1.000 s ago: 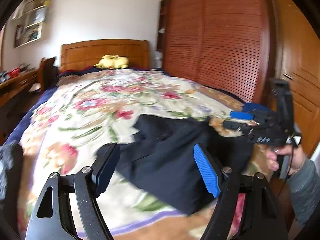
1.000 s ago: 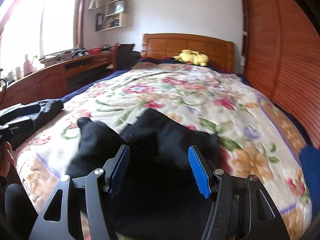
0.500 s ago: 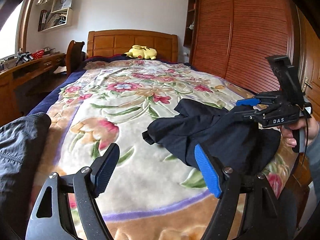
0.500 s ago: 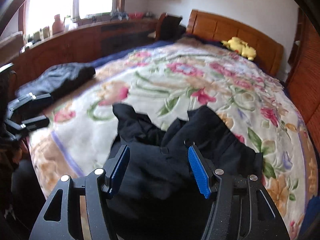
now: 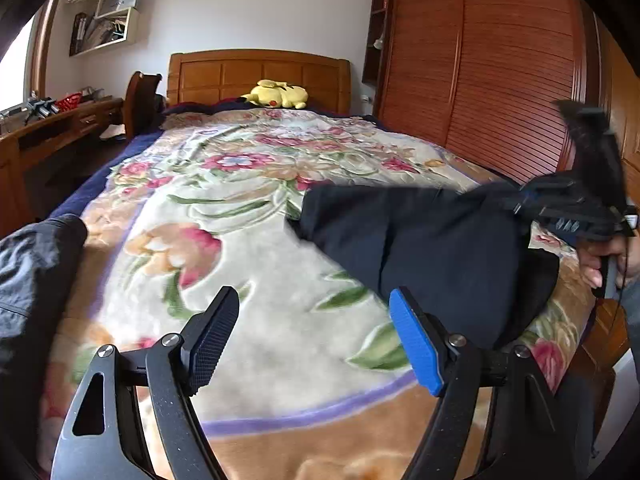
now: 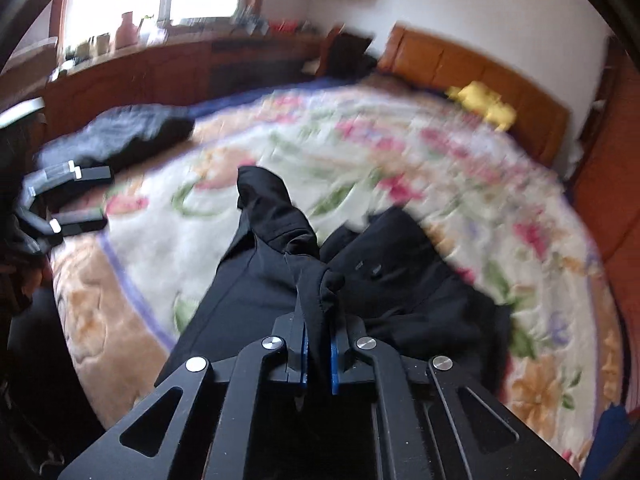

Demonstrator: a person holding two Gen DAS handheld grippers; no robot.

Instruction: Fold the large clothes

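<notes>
Motion blur smears the yellow plush toy (image 6: 482, 104) and floral blanket (image 6: 400, 152) in the right wrist view, while the crumpled grey garment (image 5: 28, 280) runs off the left wrist view's edge.

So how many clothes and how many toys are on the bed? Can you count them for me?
Black clothes: 1, the black garment, pinched in the right gripper.
Dark grey clothes: 1, the grey garment at the bed's edge.
Yellow plush toys: 1, the yellow plush toy by the headboard.
Total: 3 things on the floral blanket.
</notes>
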